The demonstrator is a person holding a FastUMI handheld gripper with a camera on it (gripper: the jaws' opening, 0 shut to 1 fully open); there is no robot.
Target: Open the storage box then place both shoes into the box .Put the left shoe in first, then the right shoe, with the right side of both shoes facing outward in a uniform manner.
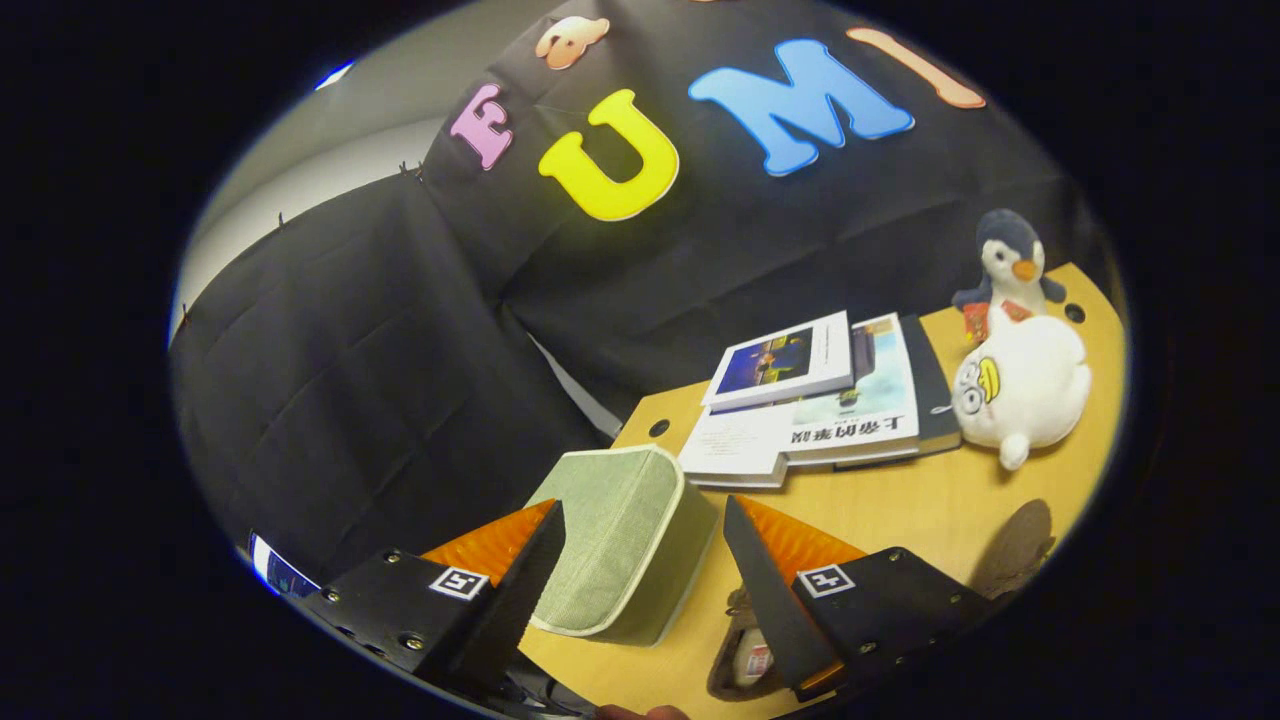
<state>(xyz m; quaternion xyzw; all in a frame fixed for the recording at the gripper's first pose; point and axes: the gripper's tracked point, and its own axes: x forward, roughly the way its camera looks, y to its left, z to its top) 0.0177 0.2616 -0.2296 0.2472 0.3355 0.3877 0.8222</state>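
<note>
A pale green fabric storage box (620,540) with a lighter trim stands on the wooden table (900,500), its lid down. My gripper (640,525) hangs above it, open, with the box showing in the gap between the two fingers and nothing held. A brown shoe (1015,550) lies on the table beyond the right finger, partly cut off. Another brown shoe (745,650) peeks out under the right finger, mostly hidden by it.
A stack of books (820,400) lies on the table behind the box. Two plush toys, a white one (1030,390) and a penguin (1010,260), sit to the right of the books. Black cloth walls close the back and left.
</note>
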